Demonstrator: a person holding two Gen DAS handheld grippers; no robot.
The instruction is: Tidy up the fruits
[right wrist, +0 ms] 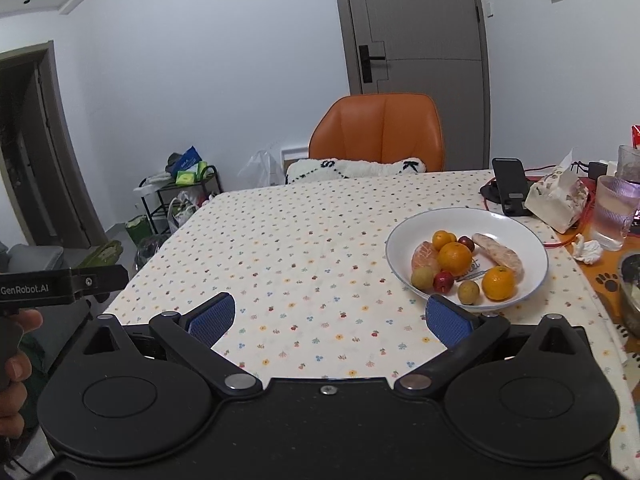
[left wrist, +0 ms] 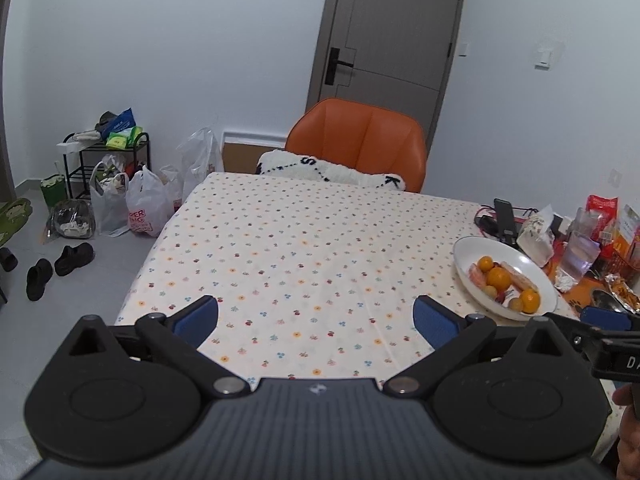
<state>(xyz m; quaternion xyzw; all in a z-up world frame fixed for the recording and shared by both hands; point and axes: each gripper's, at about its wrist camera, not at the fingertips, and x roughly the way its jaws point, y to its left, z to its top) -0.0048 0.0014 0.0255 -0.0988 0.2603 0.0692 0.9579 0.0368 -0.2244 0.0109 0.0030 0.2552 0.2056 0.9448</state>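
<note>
Both hand-held grippers, left [left wrist: 316,316] and right [right wrist: 330,316], were held spread, empty. The bowl [right wrist: 520,232] near the table's right edge should be approached slowly, one orange [right wrist: 454,257] chosen.

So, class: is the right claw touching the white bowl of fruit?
Apart. In the right wrist view the right claw is open and holds nothing; tablecloth shows between its left pad and the white bowl, whose near rim lies beyond the right pad.
</note>
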